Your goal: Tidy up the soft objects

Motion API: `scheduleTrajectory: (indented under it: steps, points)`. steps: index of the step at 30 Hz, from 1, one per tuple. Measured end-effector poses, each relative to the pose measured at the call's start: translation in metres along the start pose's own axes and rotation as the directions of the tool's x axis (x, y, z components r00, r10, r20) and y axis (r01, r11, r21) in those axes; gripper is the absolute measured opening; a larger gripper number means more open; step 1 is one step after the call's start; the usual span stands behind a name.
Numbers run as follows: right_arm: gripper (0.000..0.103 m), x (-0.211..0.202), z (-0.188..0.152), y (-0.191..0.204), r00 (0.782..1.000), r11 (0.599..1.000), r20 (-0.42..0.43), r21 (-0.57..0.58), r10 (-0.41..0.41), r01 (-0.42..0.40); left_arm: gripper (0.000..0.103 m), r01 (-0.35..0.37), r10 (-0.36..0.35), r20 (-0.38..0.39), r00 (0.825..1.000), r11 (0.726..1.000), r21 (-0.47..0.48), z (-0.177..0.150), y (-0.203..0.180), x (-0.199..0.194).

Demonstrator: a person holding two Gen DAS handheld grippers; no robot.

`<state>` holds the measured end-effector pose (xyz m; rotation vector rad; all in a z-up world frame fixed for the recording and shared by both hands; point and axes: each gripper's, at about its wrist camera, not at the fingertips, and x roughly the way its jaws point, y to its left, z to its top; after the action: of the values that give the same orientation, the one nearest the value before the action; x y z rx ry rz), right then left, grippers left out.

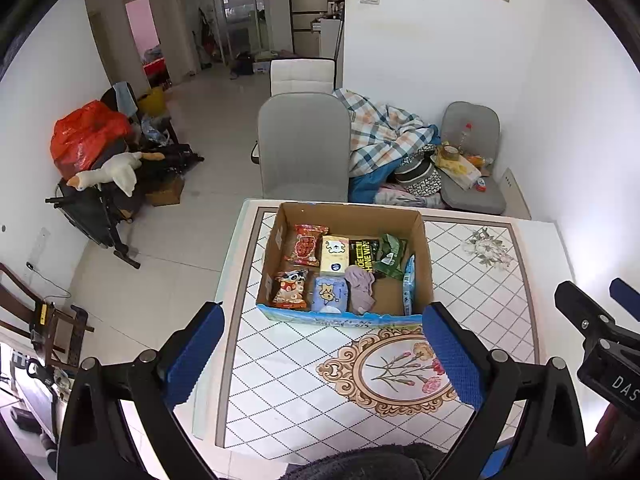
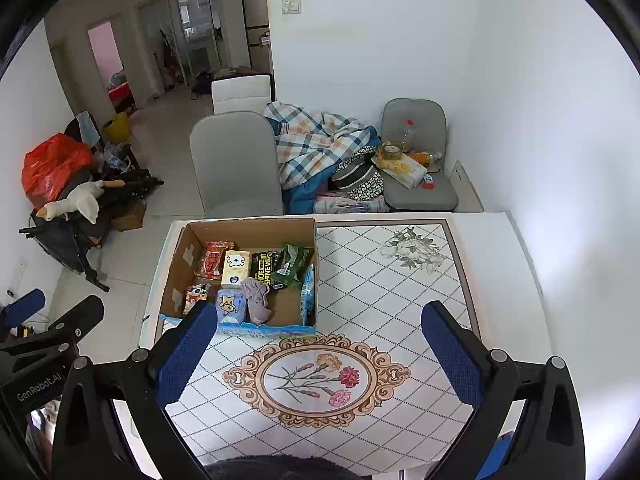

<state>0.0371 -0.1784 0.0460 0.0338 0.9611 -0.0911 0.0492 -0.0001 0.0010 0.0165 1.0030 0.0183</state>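
Both of your grippers are empty and spread wide: left gripper (image 1: 322,354) hangs above the table (image 1: 500,280) just short of the cardboard box (image 1: 348,216), right gripper (image 2: 320,354) sits over the floral medallion (image 2: 316,376) with the box at its 11 o'clock. All soft goods visible are already inside the box: red snack pack (image 1: 306,245) and yellow tissue pack (image 1: 335,255) along the far row, blue tissue pack (image 1: 330,294) and purple sock (image 1: 361,285) in the near row, green pouch (image 1: 390,256) at 2 o'clock, a blue pack (image 1: 409,284) stood against the right wall. I'd say the sort is nearly done; the sock looks bunched, and there's bare cardboard to its right. If you tidy it, come down vertically, pinch the fabric mid-bundle and clear the near wall before you close. Both wrists are pitched down and roughly level.
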Motion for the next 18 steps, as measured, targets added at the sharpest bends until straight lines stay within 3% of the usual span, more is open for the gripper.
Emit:
scheduleTrajectory:
  steps: [18]
  points:
    - [0.103,-0.0005,0.0009,-0.0021,1.0,1.0,0.009,0.007,-0.007,0.007,0.102,-0.003,0.003,0.017,1.0,1.0,0.003,0.0041,-0.001,-0.0044]
